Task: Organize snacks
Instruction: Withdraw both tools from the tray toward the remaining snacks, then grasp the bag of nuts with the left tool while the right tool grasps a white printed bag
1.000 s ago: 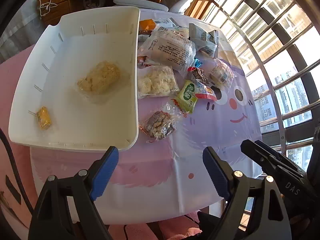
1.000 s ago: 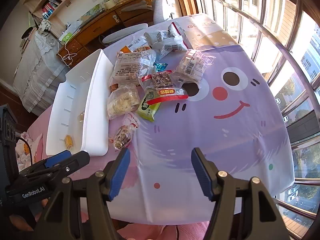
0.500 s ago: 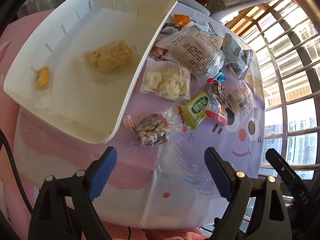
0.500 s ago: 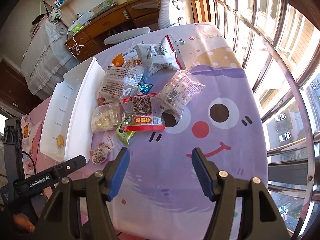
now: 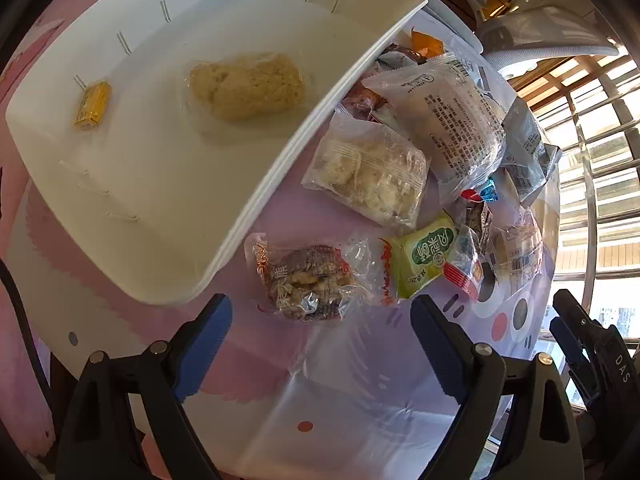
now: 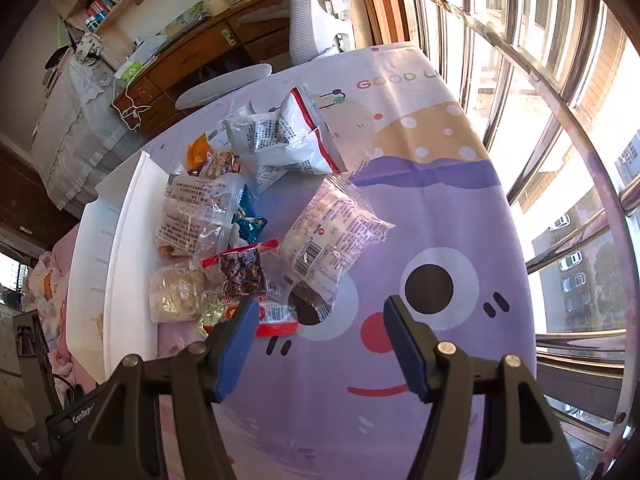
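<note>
both jaws wide, tilted down over snack packets point(image 5: 312, 280)

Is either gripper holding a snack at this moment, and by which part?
Nothing is held. The left gripper and the right gripper are both open and empty above the table.

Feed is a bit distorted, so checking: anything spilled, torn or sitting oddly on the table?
Nothing spilled or torn. Only oddity: the snacks lie heaped and overlapping beside the white bin, which holds just a yellow candy and a beige snack pack.
</note>
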Action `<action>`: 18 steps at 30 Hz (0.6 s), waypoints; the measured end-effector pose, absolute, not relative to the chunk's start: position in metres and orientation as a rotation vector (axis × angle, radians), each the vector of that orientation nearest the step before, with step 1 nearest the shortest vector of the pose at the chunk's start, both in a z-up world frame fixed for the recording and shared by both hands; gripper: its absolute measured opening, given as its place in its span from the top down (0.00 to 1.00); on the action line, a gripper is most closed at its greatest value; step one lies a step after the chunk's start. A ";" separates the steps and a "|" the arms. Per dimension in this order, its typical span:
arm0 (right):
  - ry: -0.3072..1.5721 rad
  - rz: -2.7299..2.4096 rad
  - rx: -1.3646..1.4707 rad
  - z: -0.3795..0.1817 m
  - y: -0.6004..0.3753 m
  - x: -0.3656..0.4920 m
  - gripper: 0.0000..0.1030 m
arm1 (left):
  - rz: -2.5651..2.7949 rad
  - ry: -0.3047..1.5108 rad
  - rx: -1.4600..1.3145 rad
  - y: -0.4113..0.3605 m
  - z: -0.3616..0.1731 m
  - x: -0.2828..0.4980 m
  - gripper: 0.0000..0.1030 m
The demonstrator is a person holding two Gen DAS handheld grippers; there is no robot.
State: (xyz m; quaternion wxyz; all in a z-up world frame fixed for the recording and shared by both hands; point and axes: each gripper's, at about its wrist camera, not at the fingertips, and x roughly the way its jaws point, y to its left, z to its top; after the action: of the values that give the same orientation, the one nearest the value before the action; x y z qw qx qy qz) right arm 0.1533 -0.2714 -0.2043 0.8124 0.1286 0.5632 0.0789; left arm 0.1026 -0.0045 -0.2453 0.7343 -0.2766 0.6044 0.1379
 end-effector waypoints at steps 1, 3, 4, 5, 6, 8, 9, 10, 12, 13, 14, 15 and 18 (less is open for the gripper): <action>1.208 0.161 0.282 -0.209 -0.272 0.158 0.37 | 0.311 1.329 -0.611 -0.005 -0.248 0.104 0.13; 1.220 0.152 0.300 -0.218 -0.273 0.165 0.37 | 0.325 1.330 -0.616 -0.004 -0.254 0.106 0.13; 1.224 0.149 0.309 -0.222 -0.273 0.169 0.37 | 0.330 1.331 -0.619 -0.004 -0.256 0.107 0.13; 1.226 0.144 0.315 -0.226 -0.273 0.173 0.37 | 0.334 1.328 -0.624 -0.004 -0.259 0.108 0.13; 1.226 0.140 0.322 -0.230 -0.273 0.176 0.37 | 0.340 1.326 -0.628 -0.003 -0.260 0.108 0.13; 1.208 0.129 0.336 -0.236 -0.274 0.180 0.37 | 0.354 1.319 -0.639 -0.003 -0.264 0.109 0.13; 1.205 0.123 0.336 -0.239 -0.274 0.183 0.37 | 0.363 1.316 -0.643 -0.003 -0.265 0.109 0.13; 1.204 0.121 0.341 -0.242 -0.274 0.185 0.37 | 0.369 1.314 -0.646 -0.003 -0.267 0.110 0.13; 1.196 0.119 0.353 -0.249 -0.274 0.189 0.37 | 0.377 1.312 -0.648 -0.002 -0.271 0.112 0.13; 1.192 0.117 0.354 -0.252 -0.273 0.191 0.37 | 0.384 1.313 -0.647 0.000 -0.272 0.111 0.13; 1.189 0.118 0.355 -0.254 -0.272 0.193 0.37 | 0.391 1.314 -0.647 0.001 -0.275 0.111 0.13; 1.188 0.121 0.353 -0.256 -0.271 0.195 0.37 | 0.399 1.316 -0.648 0.001 -0.277 0.112 0.13; 1.176 0.138 0.334 -0.261 -0.266 0.201 0.37 | 0.413 1.324 -0.656 0.000 -0.285 0.116 0.14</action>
State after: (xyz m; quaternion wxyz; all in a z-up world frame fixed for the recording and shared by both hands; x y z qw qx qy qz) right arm 0.2008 -0.2656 -0.2609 0.8166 0.1569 0.5516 0.0647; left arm 0.1157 -0.0001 -0.2848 0.7199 -0.2969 0.5989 0.1868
